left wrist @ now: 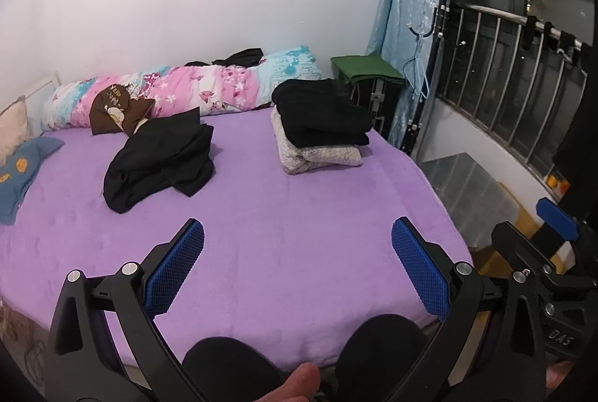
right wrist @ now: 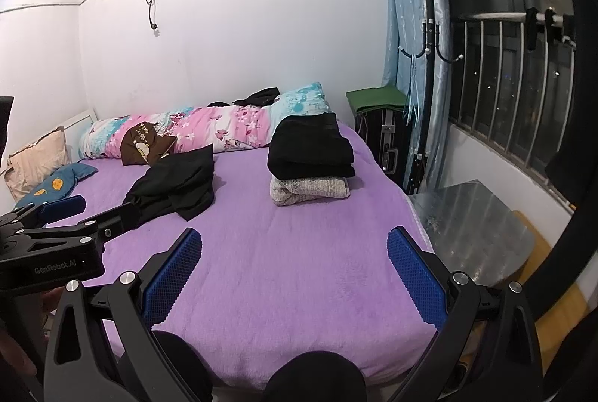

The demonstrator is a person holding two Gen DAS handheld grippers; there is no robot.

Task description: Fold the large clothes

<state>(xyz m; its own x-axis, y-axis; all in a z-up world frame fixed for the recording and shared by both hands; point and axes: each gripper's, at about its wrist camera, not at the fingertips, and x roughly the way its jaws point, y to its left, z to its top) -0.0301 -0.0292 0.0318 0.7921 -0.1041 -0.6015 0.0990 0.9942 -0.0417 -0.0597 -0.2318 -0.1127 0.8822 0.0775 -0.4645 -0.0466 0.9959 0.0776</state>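
A crumpled black garment (left wrist: 160, 159) (right wrist: 175, 185) lies unfolded on the purple bed (left wrist: 280, 234) (right wrist: 299, 252), left of centre. Farther right sits a folded stack: a black garment (left wrist: 321, 114) (right wrist: 310, 148) on top of a grey one (left wrist: 317, 155) (right wrist: 310, 191). My left gripper (left wrist: 297, 234) hovers open over the near part of the bed, nothing between its blue pads. My right gripper (right wrist: 293, 241) is likewise open and holds nothing. In the right wrist view the left gripper (right wrist: 63, 211) shows at the left edge; in the left wrist view the right gripper (left wrist: 553, 219) shows at the right edge.
A rolled floral quilt (left wrist: 187, 92) (right wrist: 209, 129) and a brown cushion (left wrist: 119, 108) line the far wall, with pillows (right wrist: 37, 159) at the left. A green-topped case (left wrist: 368, 69) and coat rack (right wrist: 429, 28) stand by the barred window. A metal table (right wrist: 474, 226) adjoins the bed's right side. The person's dark knees (left wrist: 231, 364) are at the bottom.
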